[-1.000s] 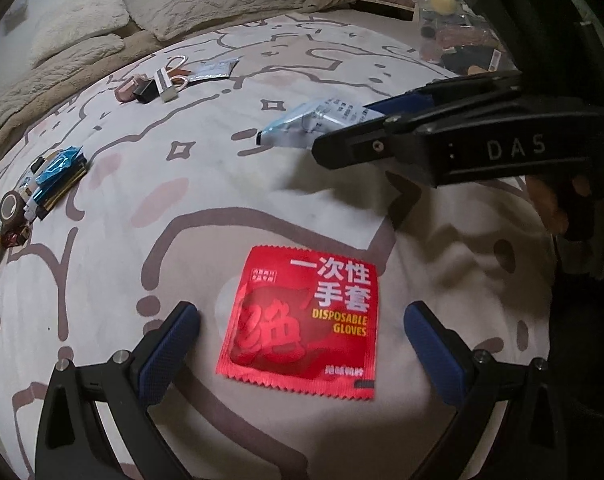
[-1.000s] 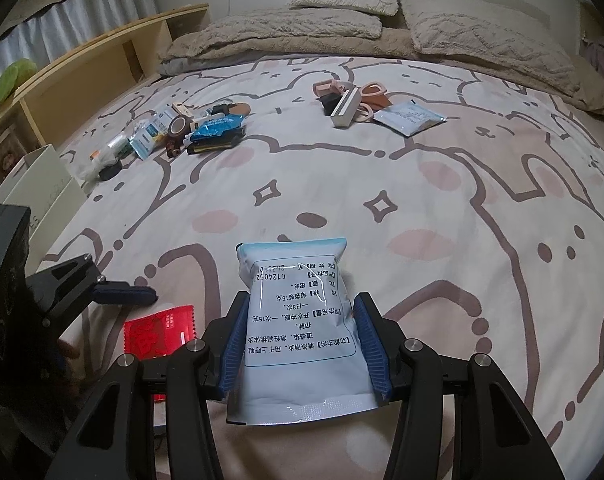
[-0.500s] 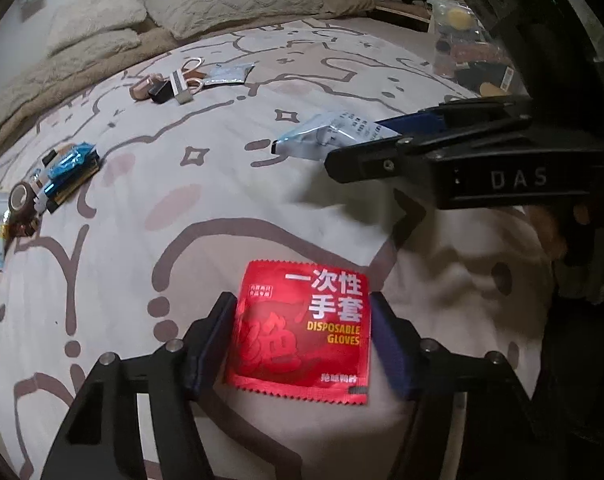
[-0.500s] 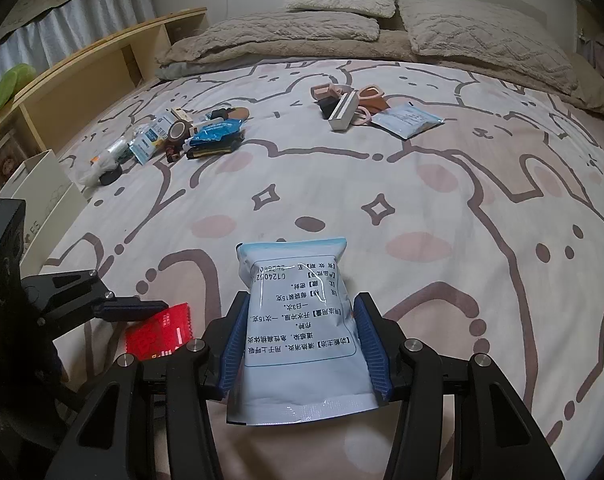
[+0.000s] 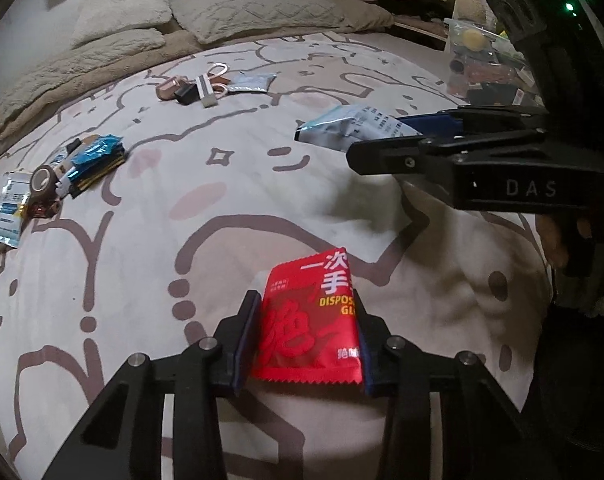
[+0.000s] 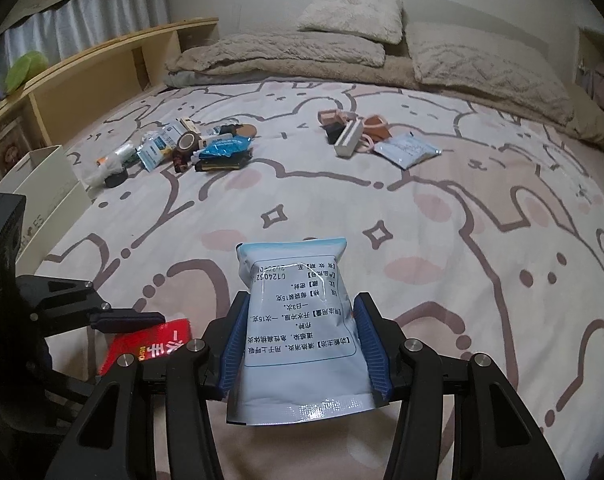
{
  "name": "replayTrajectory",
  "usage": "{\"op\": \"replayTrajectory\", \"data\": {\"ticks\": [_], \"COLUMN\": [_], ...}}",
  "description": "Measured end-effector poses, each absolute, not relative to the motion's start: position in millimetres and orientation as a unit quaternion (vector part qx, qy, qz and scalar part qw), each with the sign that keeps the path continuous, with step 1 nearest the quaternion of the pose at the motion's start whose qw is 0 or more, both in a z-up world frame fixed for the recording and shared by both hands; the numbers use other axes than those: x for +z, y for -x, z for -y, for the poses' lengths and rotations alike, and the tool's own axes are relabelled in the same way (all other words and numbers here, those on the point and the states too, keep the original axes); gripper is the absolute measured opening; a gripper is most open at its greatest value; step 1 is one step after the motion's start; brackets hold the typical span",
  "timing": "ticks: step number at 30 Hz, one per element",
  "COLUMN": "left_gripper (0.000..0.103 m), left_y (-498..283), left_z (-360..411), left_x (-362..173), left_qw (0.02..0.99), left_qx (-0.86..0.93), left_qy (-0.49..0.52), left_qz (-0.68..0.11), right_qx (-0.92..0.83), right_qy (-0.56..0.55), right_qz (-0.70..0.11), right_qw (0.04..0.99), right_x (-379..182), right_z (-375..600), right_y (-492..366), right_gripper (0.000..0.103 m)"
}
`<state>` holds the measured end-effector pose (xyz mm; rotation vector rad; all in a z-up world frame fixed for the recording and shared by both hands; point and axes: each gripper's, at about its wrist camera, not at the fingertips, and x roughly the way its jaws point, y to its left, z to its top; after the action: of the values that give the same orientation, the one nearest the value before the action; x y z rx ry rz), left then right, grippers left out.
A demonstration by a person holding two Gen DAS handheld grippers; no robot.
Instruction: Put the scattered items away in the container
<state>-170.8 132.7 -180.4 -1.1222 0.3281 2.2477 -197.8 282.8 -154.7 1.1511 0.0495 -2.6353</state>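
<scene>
Claw, left (image 5: 307,322), wide open a sec ago, now pinches red glove packet (image 5: 305,328), apparently lifted; right claw (image 6: 300,344) grips white sachet (image 6: 298,316); both ready for container.

A home bedroom: a bed (image 6: 381,200) (cartoon-print cover), pillows (image 6: 353,14) at its head.

The red packet (image 6: 150,342) lies half hidden behind the right gripper (image 6: 302,344).
</scene>
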Motion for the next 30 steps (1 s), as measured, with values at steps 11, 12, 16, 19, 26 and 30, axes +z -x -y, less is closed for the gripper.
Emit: {"op": "replayTrajectory", "data": {"ticks": [11,12,16,19,26,30], "left_gripper": [0.037,0.037,0.037,0.037,0.037,0.037], "left_y": [160.6,159.6,151.7,144.3,125.2,117.3], "left_z": [-113.2,-111.3,-103.3,-98.0,-90.0,-85.2], "left_x": [-154.0,-151.7,-139.5,-129.7,-111.1,-105.1], "left_qw": [0.263,0.262,0.251,0.246,0.231,0.225], "left_qx": [0.882,0.884,0.896,0.904,0.919,0.923], "left_qy": [0.376,0.374,0.355,0.340,0.312,0.306], "left_qz": [-0.107,-0.104,-0.088,-0.079,-0.069,-0.057], "right_qx": [-0.926,-0.927,-0.933,-0.937,-0.942,-0.945], "right_qy": [-0.357,-0.355,-0.339,-0.328,-0.310,-0.307], "right_qz": [-0.016,-0.015,-0.017,-0.024,-0.022,-0.013], "right_qw": [0.122,0.123,0.122,0.121,0.123,0.115], "right_x": [-133.2,-131.7,-122.6,-115.6,-105.0,-101.8], "right_z": [-283.7,-283.2,-279.3,-273.7,-265.3,-266.1], "right_y": [178.6,176.9,166.1,157.0,136.5,128.0], "right_gripper": [0.053,0.053,0.053,0.053,0.053,0.053]}}
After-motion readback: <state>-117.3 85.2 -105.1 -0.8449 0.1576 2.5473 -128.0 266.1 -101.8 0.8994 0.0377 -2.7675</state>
